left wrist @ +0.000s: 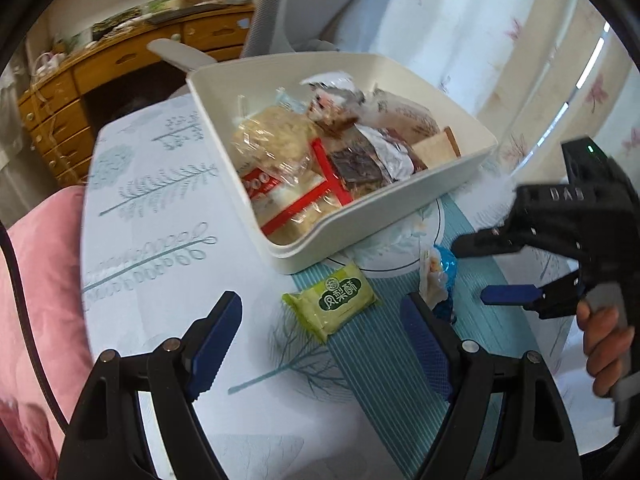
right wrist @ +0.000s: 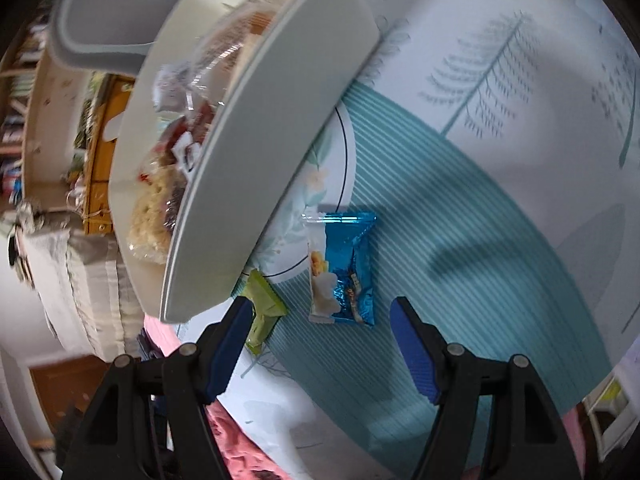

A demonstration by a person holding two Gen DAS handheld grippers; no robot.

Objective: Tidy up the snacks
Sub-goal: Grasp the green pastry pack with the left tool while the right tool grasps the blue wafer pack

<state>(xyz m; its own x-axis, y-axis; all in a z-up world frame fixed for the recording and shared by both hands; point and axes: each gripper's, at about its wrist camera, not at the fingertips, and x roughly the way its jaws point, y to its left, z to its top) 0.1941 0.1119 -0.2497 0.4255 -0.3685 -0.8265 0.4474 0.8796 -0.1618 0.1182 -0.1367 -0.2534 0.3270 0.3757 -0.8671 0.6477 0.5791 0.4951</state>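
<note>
Both the left gripper (left wrist: 320, 344) and right gripper (right wrist: 320, 348) are spread wide, holding nothing. The green snack (left wrist: 331, 307) lies at twelve o'clock from the left one, the blue snack (right wrist: 346, 270) beside it. The white bin (left wrist: 384, 216) of snacks sits just behind.

Green snack packet (left wrist: 331, 306): "凤梨酥". Right tongs (left wrist: 476, 270) body: "DAS".

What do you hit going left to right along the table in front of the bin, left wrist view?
Green snack packet → blue snack packet → right gripper, open, with nothing between its fingers.
</note>
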